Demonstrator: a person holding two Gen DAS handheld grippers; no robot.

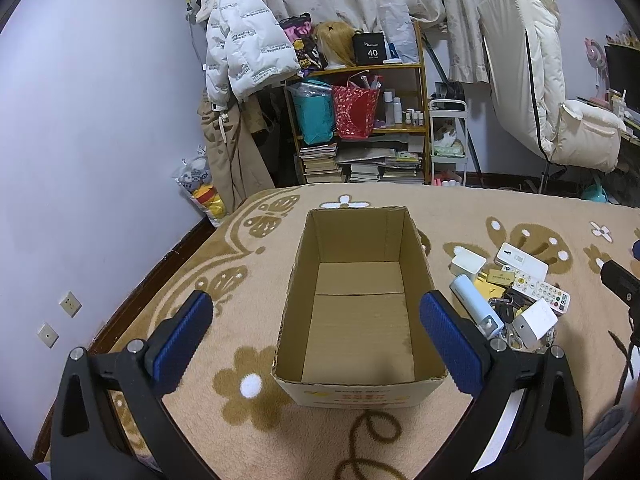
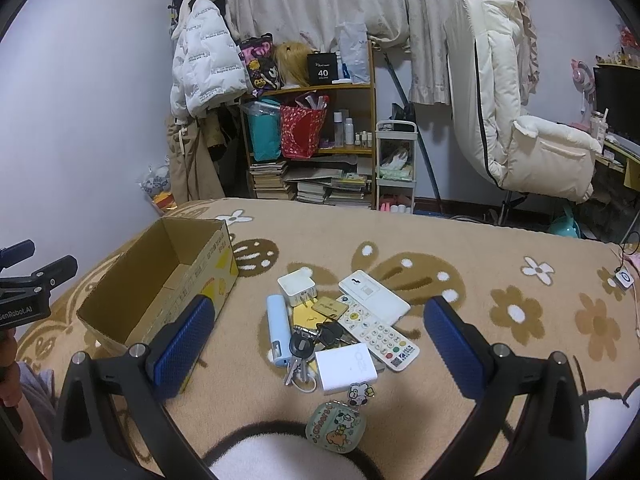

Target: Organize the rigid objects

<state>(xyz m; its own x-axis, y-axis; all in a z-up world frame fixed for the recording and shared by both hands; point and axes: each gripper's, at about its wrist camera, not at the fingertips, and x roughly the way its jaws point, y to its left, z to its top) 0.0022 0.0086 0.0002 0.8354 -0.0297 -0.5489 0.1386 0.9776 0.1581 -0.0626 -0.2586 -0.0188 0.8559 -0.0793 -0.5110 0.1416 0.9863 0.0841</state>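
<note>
Step, I'd judge: first pick. Right gripper hangs over pile, jaws wide apart, holding nothing. Best go for white charger block at near edge: top of heap, boxy, easy to clamp; mind keys touching it.

Left gripper hovers at cardboard box, jaws apart, empty.

Pile: remote, pale blue tube, white cube, lying on flower-print bed cover, just right of box, which is bare inside.

Right gripper jaws wide apart, holding nothing, above a pile on the floral blanket: white remote, keys, blue tube, white charger. Empty cardboard box sits left of pile. Left gripper at left edge.
</note>
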